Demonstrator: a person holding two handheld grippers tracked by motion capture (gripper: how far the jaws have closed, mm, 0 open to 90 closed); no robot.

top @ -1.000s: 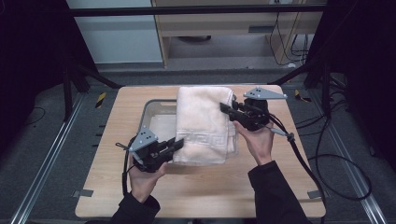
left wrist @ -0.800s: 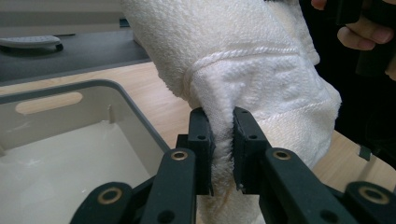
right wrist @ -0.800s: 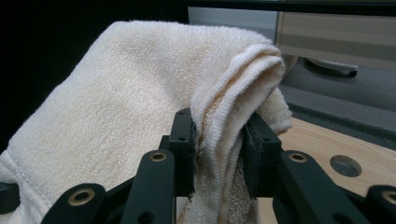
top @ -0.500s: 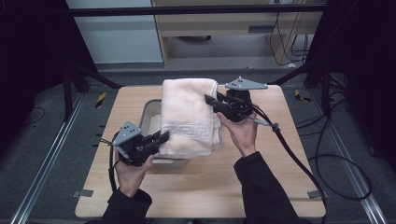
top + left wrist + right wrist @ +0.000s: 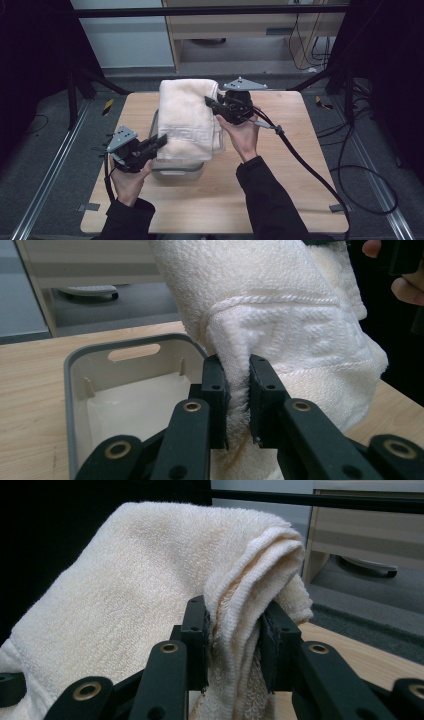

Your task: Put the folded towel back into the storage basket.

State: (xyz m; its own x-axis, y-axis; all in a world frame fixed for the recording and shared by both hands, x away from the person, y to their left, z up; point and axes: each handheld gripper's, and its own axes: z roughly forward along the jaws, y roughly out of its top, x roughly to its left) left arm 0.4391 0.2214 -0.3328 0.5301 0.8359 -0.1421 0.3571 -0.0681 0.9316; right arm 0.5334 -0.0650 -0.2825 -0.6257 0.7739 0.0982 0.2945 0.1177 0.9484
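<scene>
**Towel lifted over the bin**

Leftward and up is where both tongs have carried the towel since a second ago, so it now hangs higher above the grey bin.

From the high view, the right tongs pinch the towel at its raised far edge, while the left tongs grip its lower near corner. It drapes in a slope between them, over the bin on the counter, hiding most of the bin's opening.

In the left gripper view, the left tongs are clamped on a thick fold just below the woven border band. The bin stands behind, and its inside looks empty.

In the right gripper view, the right tongs are closed on several stacked layers at the top fold.

The towel is cream terry, folded thick, with a key-pattern band across it; it looks soft and sags freely.

My guess is the step in hand is carrying the folded towel above the bin. Next it would need lowering evenly, both grips level, so the folds settle inside the walls and do not catch on the rim.
</scene>
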